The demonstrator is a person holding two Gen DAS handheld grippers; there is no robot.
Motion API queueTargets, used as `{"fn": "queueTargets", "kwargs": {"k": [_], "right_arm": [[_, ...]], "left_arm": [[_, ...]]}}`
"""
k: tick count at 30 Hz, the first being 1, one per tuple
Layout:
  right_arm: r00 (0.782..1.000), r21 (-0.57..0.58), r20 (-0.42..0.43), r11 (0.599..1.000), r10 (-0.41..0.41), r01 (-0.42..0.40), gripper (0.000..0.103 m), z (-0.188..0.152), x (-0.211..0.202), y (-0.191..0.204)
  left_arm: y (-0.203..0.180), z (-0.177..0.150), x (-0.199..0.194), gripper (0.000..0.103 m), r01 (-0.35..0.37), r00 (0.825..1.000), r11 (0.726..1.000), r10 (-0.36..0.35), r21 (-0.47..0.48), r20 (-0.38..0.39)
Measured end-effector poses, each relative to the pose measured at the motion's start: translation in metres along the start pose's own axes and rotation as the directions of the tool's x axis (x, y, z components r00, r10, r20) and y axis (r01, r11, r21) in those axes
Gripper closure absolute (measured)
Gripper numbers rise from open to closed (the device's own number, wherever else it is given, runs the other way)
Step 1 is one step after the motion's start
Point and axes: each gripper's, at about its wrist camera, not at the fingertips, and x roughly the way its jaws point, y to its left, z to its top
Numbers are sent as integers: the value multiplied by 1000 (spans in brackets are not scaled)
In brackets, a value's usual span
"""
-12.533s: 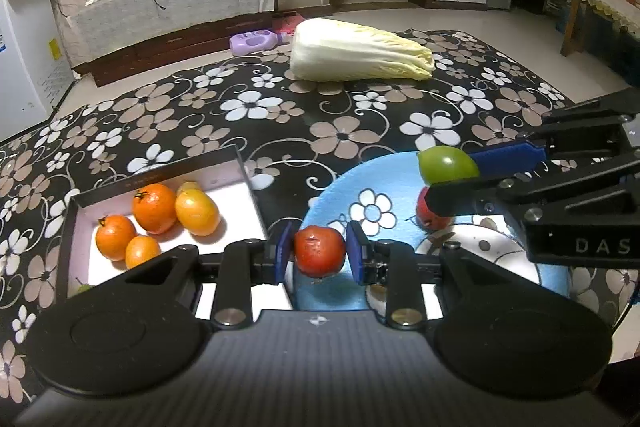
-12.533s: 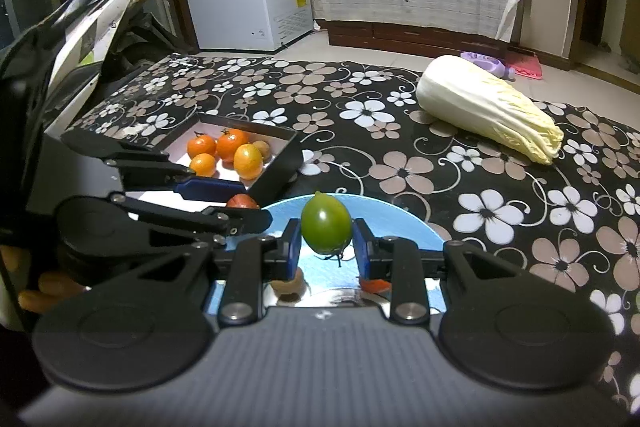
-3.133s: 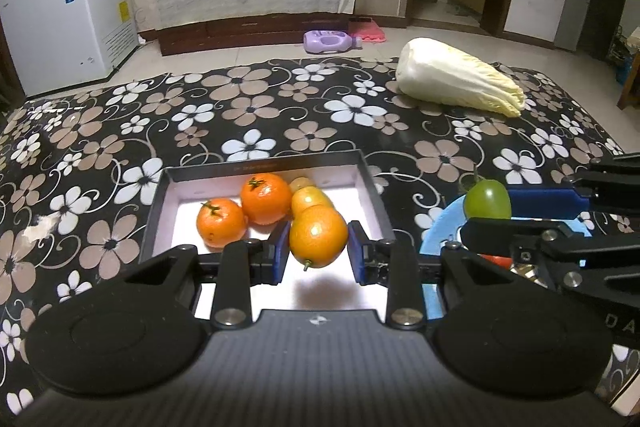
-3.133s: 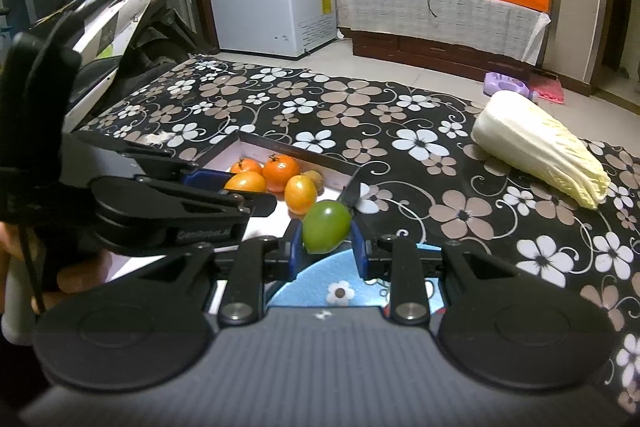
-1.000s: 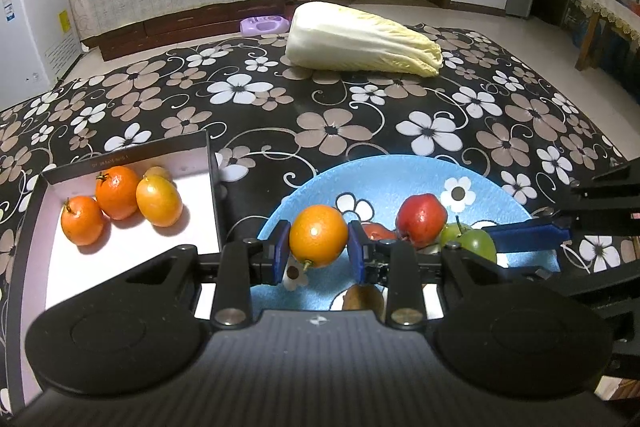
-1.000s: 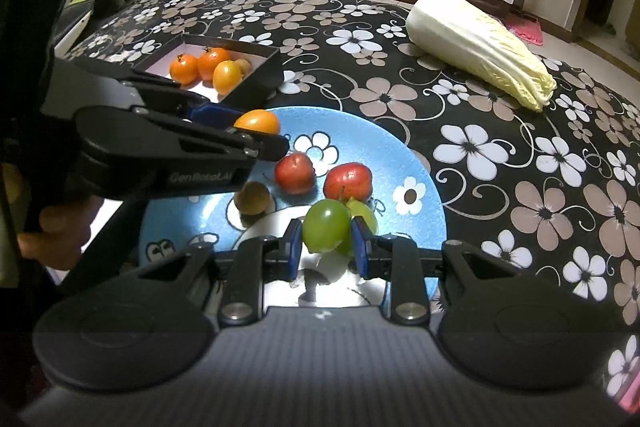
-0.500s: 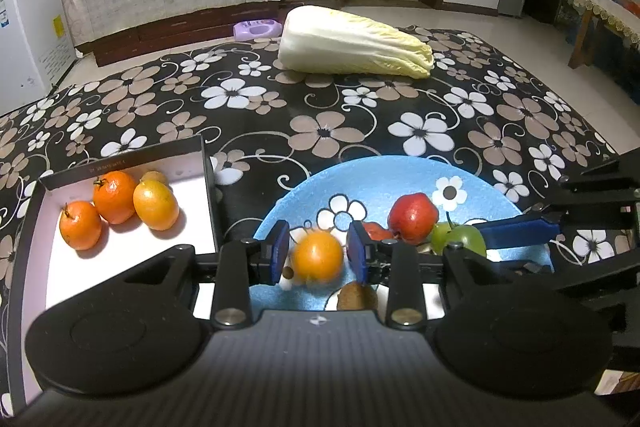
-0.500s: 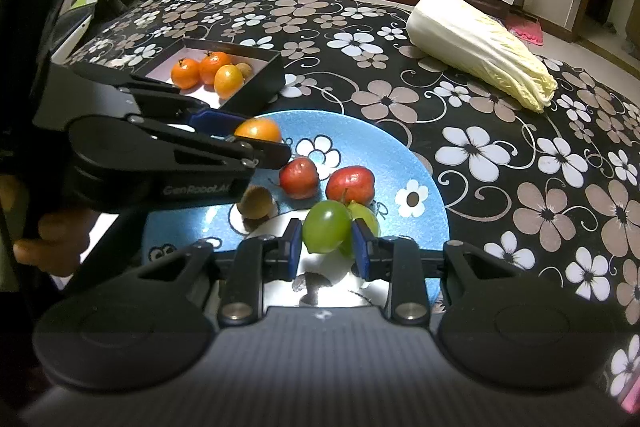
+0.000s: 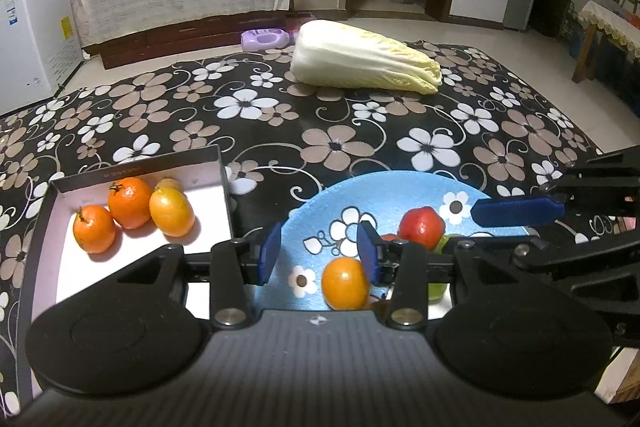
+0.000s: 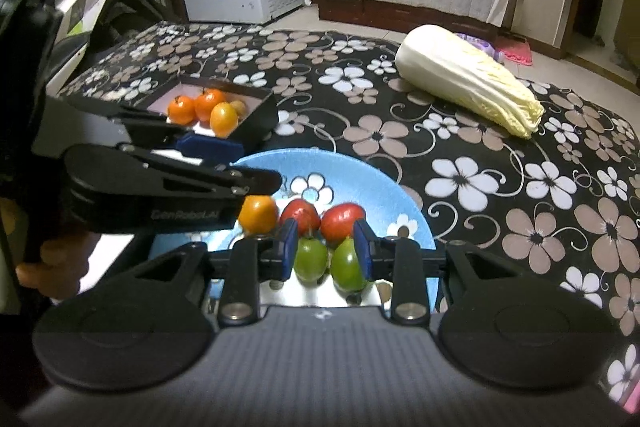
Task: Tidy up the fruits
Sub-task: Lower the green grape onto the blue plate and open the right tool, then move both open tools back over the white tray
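Observation:
A blue flowered plate (image 9: 400,179) (image 10: 320,155) holds two red fruits (image 10: 300,213), two green tomatoes and an orange (image 9: 345,283). My left gripper (image 9: 319,251) hangs over the plate's near left. Its jaws are opening and nothing is between them. The orange lies on the plate just below its right fingertip. My right gripper (image 10: 325,247) is open low over the plate. The green tomatoes (image 10: 310,259) (image 10: 348,263) rest side by side under the gap between its fingers. A dark box (image 9: 136,163) at the left holds three oranges (image 9: 130,203) and a small brown fruit.
A large napa cabbage (image 9: 360,61) (image 10: 468,79) lies on the black floral cloth beyond the plate. A person's hand (image 10: 52,267) grips the left tool, which crosses the right wrist view over the plate's left side. A white freezer and a covered cabinet stand behind.
The left jaws spread and the orange dropped from them onto the plate. The green tomato sank from the right gripper's pads to rest beside the other green one.

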Motion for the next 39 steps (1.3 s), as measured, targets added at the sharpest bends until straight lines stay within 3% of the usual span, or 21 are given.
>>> {"fn": "queueTargets", "kwargs": {"k": [17,39], "right_arm": [[996,33,87,999,1,-4,70,24,12,22],[994,12,103,999,45,-46,70,45,38,59]], "left_arm": [[33,-1,-16,55,-30,999,999,31,-46,17],[92,-11,-30,55,-101,995,991,102,-91,8]]}}
